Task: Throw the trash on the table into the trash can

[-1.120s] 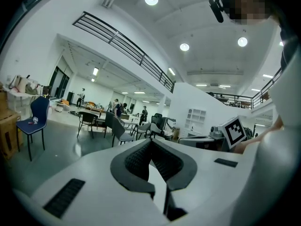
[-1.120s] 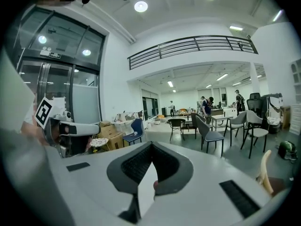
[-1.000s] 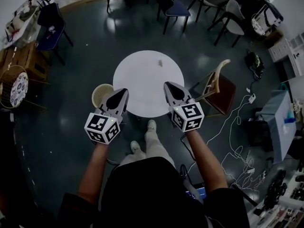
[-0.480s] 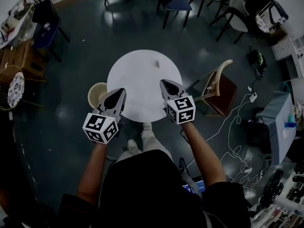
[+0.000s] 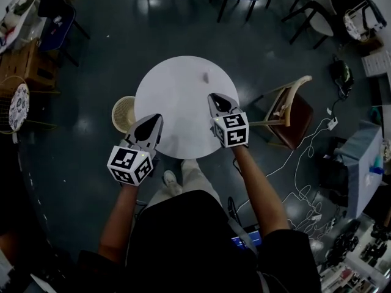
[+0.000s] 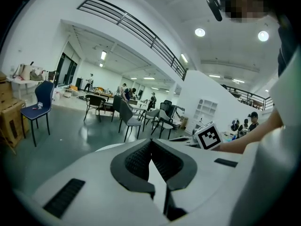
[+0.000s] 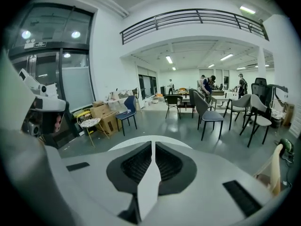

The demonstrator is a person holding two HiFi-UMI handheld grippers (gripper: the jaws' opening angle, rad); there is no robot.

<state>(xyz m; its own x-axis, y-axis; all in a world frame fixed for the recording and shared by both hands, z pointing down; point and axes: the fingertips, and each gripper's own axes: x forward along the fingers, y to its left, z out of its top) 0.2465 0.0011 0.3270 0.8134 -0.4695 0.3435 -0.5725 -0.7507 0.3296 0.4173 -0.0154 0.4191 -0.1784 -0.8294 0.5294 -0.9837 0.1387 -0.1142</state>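
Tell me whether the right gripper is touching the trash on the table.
Apart. The head view shows a strip of bare table between the right gripper and the small trash beyond its tip.

place: open office-lab hall | cues: chairs (image 7: 209, 116), mezzanine railing (image 7: 188, 15), cardboard boxes (image 7: 106, 118)
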